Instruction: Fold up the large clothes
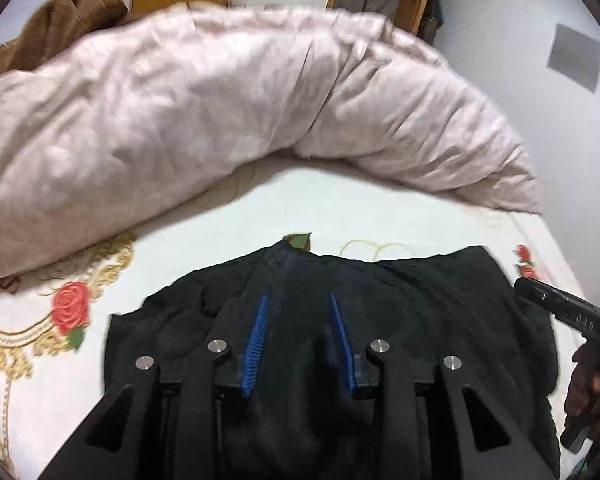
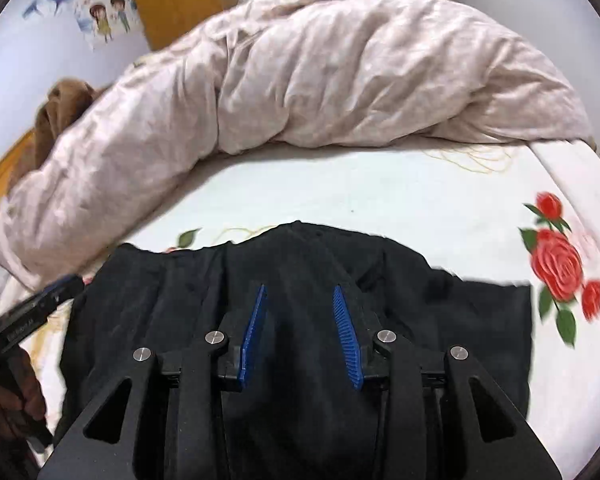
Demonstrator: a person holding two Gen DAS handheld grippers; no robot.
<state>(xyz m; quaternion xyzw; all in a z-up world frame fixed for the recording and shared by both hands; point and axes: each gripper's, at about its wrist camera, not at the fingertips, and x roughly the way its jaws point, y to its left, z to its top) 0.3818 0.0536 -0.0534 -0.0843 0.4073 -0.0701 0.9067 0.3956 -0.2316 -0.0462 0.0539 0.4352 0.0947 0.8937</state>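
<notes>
A black garment (image 1: 420, 312) lies bunched on the white rose-print bed sheet (image 1: 340, 208). My left gripper (image 1: 298, 296) sits over its left part. Dark cloth fills the gap between the blue pads (image 1: 256, 344), and folds run up into the jaws. In the right wrist view the same garment (image 2: 440, 320) spreads out under my right gripper (image 2: 300, 286), whose blue pads (image 2: 346, 336) likewise close on a ridge of the fabric. Each view shows the other tool's black body at its side edge, held by a hand (image 1: 588, 384).
A crumpled pale pink duvet (image 1: 180, 120) is heaped across the far side of the bed. A brown garment (image 1: 72, 16) lies at the far left by a wooden cabinet (image 2: 180, 0). Bare sheet lies between the duvet and the black garment. The bed's right edge (image 2: 588, 184) curves away.
</notes>
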